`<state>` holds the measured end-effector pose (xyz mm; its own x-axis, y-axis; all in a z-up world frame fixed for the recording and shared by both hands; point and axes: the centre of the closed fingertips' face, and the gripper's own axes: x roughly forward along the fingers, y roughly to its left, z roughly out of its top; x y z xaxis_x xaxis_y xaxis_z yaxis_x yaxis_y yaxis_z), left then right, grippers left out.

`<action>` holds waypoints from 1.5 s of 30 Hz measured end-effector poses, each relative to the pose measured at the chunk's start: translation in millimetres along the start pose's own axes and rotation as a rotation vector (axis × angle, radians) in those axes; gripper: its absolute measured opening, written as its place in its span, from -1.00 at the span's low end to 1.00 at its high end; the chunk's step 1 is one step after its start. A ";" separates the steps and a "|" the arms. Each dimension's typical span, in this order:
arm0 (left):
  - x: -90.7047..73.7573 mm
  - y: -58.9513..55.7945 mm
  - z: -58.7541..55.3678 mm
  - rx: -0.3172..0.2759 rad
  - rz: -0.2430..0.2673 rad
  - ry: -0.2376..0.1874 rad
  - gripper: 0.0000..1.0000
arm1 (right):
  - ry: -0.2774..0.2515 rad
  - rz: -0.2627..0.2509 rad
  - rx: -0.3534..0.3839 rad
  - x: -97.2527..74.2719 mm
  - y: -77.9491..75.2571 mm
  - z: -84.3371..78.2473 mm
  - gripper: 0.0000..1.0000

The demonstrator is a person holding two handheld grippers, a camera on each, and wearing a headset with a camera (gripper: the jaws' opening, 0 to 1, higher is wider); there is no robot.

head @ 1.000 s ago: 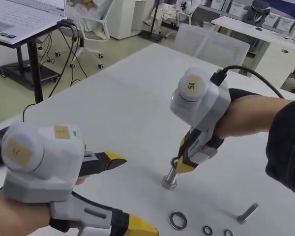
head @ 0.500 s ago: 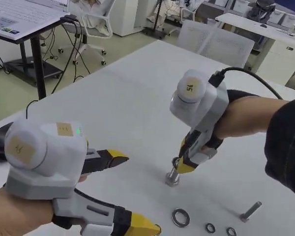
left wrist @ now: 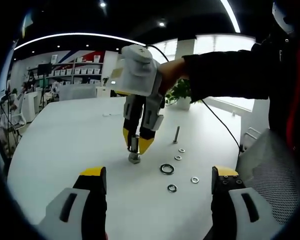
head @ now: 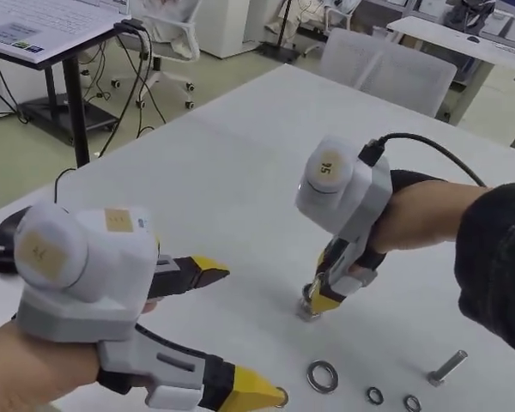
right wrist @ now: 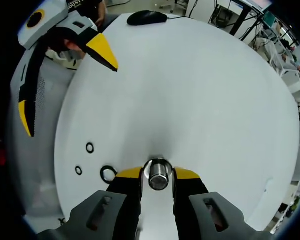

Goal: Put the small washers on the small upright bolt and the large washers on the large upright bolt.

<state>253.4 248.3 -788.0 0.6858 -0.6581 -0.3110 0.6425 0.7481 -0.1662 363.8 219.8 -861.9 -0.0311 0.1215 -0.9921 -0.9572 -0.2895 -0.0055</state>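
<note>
One large washer [head: 323, 376] and small washers [head: 375, 395] loose on table [head: 240, 172], small bolt [head: 449, 367] lying flat; right gripper [head: 318, 300] straddles upright large bolt [right wrist: 158, 176], grip unclear; left gripper [head: 239, 335] open, empty.

Head view is coming through bright and even, overhead light washing out the white table [head: 240, 146]. Shadows under the right gripper [head: 322, 302] are staying soft. Left gripper view is running dimmer, with ceiling strip lights [left wrist: 231, 15] and window [left wrist: 217, 41] glaring. Both gripper views are bending hard at the edges, and the near jaws are blurring slightly.
</note>
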 end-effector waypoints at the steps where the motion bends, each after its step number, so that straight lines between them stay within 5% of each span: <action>1: -0.4 0.2 -0.1 -0.002 0.001 -0.001 0.73 | -0.005 0.001 0.001 0.8 0.3 0.9 -0.53; 10: -0.5 1.3 -1.6 -0.007 0.002 0.004 0.73 | 0.013 0.003 0.000 12.5 1.1 -0.8 -0.53; 26: 1.6 1.0 -4.4 -0.008 -0.003 0.018 0.73 | 0.002 -0.004 0.005 6.6 3.5 2.7 -0.50; 45: 1.3 -1.0 -3.4 0.004 -0.004 0.021 0.73 | -0.047 -0.023 0.065 -12.8 7.3 -10.3 -0.17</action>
<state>252.5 247.0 -791.5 0.6761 -0.6587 -0.3301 0.6465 0.7453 -0.1632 360.2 206.3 -850.5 -0.0214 0.1726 -0.9848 -0.9744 -0.2241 -0.0181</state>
